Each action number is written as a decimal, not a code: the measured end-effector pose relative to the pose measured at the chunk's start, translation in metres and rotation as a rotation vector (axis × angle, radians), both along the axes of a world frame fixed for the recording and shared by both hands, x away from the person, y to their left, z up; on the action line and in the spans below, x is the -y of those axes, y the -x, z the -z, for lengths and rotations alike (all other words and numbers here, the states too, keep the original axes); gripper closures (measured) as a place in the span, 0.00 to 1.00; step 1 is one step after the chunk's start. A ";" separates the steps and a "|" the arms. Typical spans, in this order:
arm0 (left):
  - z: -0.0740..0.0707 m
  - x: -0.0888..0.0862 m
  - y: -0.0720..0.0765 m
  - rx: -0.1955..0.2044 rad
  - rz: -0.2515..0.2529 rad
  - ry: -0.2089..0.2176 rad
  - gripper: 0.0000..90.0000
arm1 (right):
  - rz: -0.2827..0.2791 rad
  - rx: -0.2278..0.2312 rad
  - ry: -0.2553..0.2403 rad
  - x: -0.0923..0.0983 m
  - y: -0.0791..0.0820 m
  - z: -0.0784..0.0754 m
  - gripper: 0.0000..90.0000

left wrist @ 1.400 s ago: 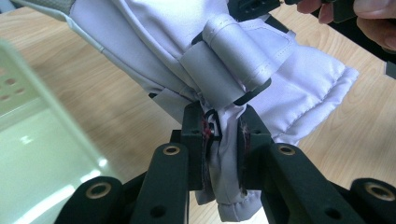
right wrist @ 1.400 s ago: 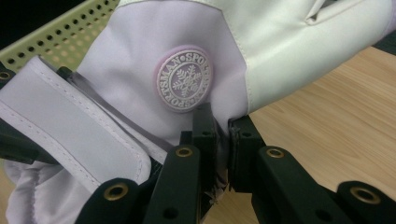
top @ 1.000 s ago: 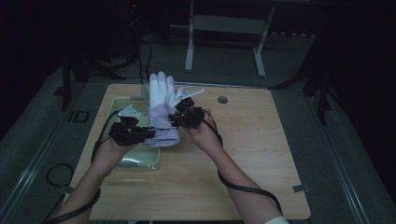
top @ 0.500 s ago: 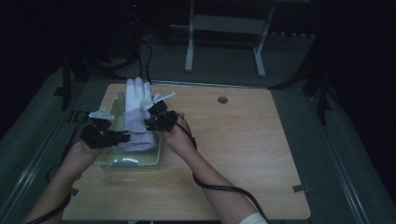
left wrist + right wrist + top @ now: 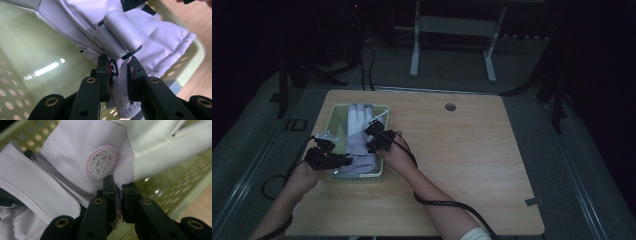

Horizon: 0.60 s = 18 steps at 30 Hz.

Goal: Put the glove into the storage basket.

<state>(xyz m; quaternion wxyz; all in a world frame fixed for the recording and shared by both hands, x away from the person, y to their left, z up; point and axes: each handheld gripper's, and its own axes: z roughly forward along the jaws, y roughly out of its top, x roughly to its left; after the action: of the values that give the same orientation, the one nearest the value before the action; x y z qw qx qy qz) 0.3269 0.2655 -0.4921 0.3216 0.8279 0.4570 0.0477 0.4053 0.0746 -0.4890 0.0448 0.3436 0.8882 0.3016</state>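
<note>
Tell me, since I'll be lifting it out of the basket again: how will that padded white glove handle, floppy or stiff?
Probably floppy: the glove folds and bunches where the left gripper pinches its cuff. Likely light for its bulk, as the right gripper holds it by a thin pinch of fabric. Its smooth shell may slip. It rests in the basket.

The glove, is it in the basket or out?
In. The glove lies inside the green basket, though both grippers grip it.

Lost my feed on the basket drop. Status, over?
Left tongs and right tongs both shut on glove. Glove partly inside green basket, cuff over near rim. Nothing in the way.
</note>
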 end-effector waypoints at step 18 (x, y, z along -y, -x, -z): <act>0.006 0.002 0.003 0.002 -0.080 -0.023 0.35 | -0.055 -0.001 0.041 -0.002 -0.007 0.003 0.55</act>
<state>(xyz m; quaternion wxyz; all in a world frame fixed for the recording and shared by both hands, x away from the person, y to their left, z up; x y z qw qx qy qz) 0.3241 0.2631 -0.4981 0.3104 0.8125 0.4889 0.0667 0.4120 0.0767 -0.4917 0.0431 0.3181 0.9033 0.2845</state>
